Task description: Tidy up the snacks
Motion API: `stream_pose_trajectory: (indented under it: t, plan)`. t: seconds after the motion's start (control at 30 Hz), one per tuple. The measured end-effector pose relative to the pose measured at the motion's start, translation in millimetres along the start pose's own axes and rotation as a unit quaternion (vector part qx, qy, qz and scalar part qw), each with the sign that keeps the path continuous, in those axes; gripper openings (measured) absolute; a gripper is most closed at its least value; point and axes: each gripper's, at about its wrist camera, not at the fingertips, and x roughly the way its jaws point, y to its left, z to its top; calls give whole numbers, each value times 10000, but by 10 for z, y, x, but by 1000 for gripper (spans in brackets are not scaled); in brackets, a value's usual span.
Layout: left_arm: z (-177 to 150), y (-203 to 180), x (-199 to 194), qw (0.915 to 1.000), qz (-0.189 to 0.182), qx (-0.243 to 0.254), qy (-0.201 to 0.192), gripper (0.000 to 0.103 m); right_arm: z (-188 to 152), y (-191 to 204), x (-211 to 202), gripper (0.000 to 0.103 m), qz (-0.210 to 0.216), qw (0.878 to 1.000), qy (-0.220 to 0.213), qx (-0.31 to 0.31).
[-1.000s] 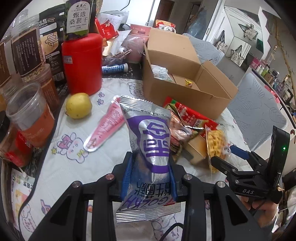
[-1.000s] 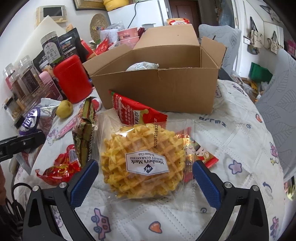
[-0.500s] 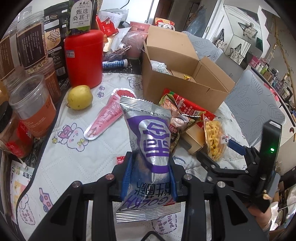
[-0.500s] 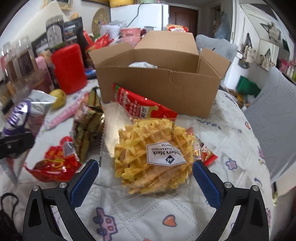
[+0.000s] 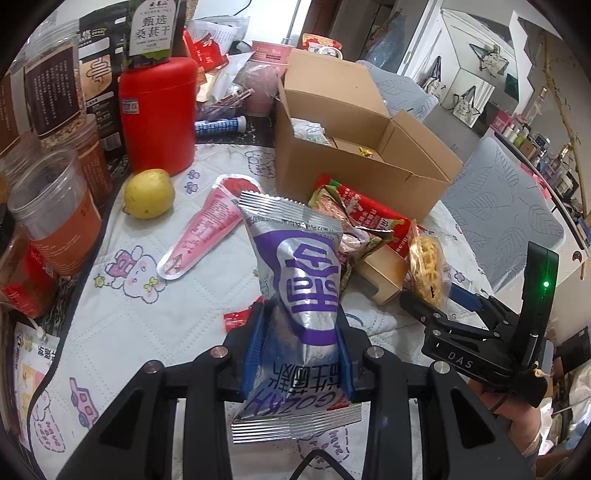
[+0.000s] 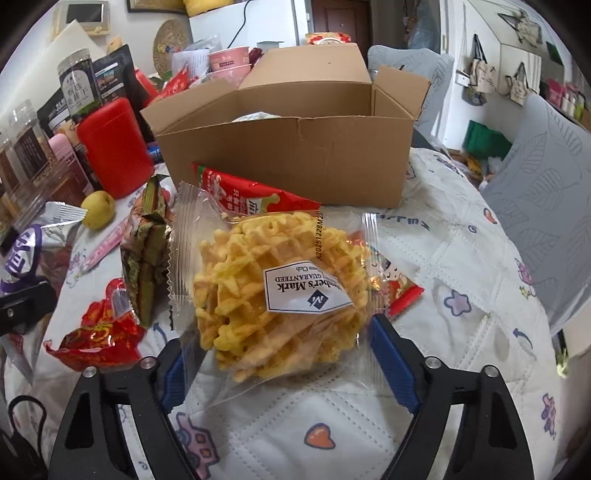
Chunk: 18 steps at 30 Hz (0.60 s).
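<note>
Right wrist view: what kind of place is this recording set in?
Most likely a home dining area: a cartoon-print quilted tablecloth, a cushioned chair at the table, a white fridge behind, and tote bags hanging on the wall.

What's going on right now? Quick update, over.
Left tool shut on silver bag. Right tool closing around waffle pack, grip unclear. Cardboard box open ahead.

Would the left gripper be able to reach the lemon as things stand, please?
Probably not yet: the left gripper is shut on the silver-purple snack bag, so it is occupied. The lemon itself lies uncovered on the tablecloth.
</note>
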Motion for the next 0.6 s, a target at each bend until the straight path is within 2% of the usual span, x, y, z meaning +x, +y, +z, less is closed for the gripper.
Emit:
stream_pose_trajectory:
  t: [0.27,0.6]
  plan:
    - [-4,-80,-35,9999,-75,98,-22,34,-94,-133,-209,63,293,9988,-176,342]
    - [-9,-278,-63,9991,-267,314,-53,34,-224,-306,-517,57,648,9945,-447,686]
